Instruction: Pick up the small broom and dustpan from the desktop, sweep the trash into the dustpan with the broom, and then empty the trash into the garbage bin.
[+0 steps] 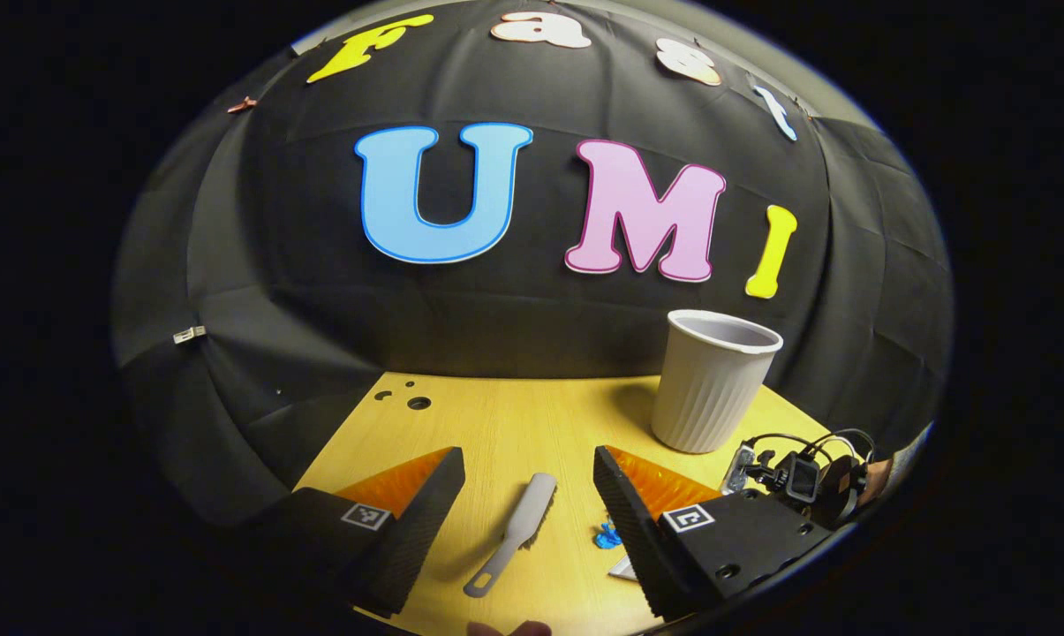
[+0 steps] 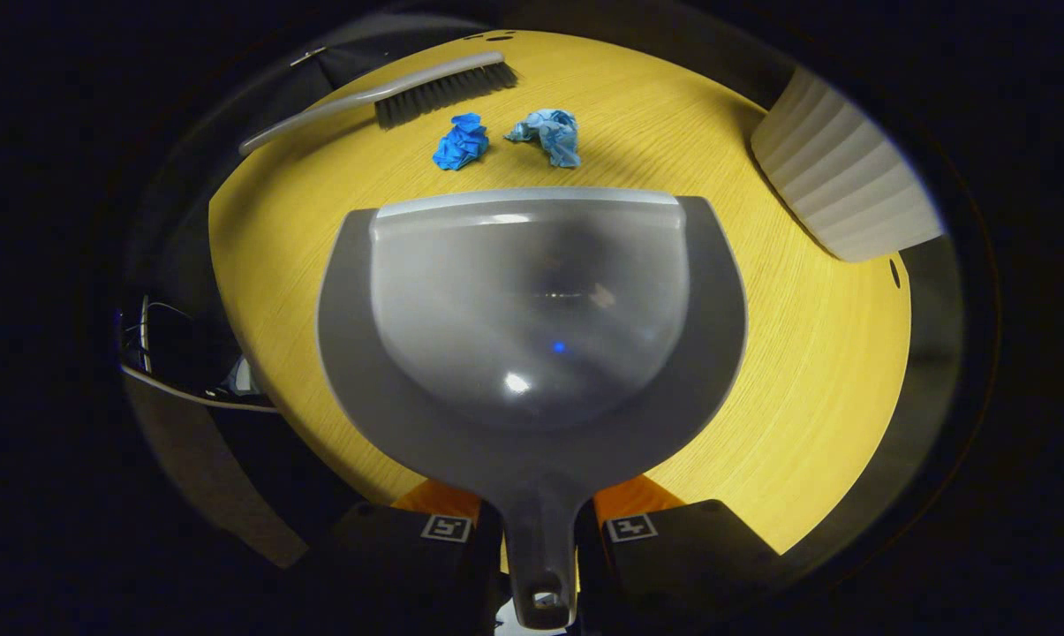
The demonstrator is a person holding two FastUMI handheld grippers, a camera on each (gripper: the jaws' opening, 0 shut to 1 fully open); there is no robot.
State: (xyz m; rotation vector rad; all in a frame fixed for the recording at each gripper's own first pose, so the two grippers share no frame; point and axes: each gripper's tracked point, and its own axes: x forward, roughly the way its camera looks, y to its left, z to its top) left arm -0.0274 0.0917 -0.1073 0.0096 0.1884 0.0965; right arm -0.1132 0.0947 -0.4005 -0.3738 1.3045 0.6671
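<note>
In the right gripper view, the right gripper had its fingers closed narrow on the handle of the dustpan, both pressing it from either side at 6 o'clock. The pan lay flat on the counter, its open lip pointing toward 12 o'clock. Just beyond the lip sat two crumpled blue scraps, the darker trash wad and the paler trash wad, close together but apart from the pan. Farther off, near 11 o'clock, the broom lay untouched, bristles facing the scraps. The ribbed garbage bin stood at 2 o'clock.

In the left gripper view, the left gripper held its fingers wide and empty, straddling the broom's handle at 6 o'clock without touching it.

By my judgement the dustpan was already picked up and the broom pickup was in hand; the next move called for lowering the left fingers around the handle and closing.

The left gripper view gave the bin's open mouth, upright at 2 o'clock, and the far counter edge; the right gripper view gave both scraps whole and the pan's empty hollow.
</note>
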